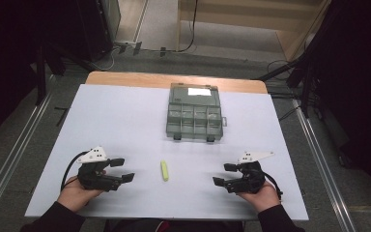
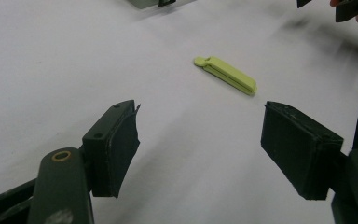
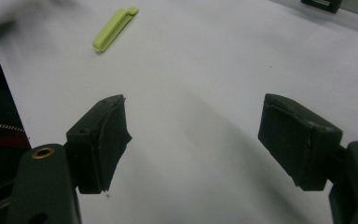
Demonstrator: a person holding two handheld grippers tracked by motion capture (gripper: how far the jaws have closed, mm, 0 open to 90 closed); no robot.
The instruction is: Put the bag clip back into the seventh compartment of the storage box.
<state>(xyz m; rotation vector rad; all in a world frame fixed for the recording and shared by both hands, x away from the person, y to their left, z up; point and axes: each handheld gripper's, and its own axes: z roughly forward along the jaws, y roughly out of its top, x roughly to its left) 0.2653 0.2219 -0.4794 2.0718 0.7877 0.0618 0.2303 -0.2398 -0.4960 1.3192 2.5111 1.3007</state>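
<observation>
A small yellow-green clip point(image 1: 164, 170) lies flat on the white table top point(image 1: 125, 121), between my two hands near the front edge. My left gripper point(image 1: 122, 169) rests to its left, jaws wide open and empty; the clip point(image 2: 226, 74) lies ahead of those jaws and slightly right. My right gripper point(image 1: 223, 174) sits to the clip's right, also wide open with nothing between its pads. From the right gripper view the clip point(image 3: 113, 28) is far ahead at upper left. A grey compartment box point(image 1: 193, 114) with a clear lid stands shut at the middle back.
The white sheet covers the table, with a wooden strip point(image 1: 174, 79) bare at the far edge. Cables point(image 1: 106, 55) and dark stands surround the table on the floor. A corner of the box point(image 3: 324, 4) shows at the top of the right gripper view.
</observation>
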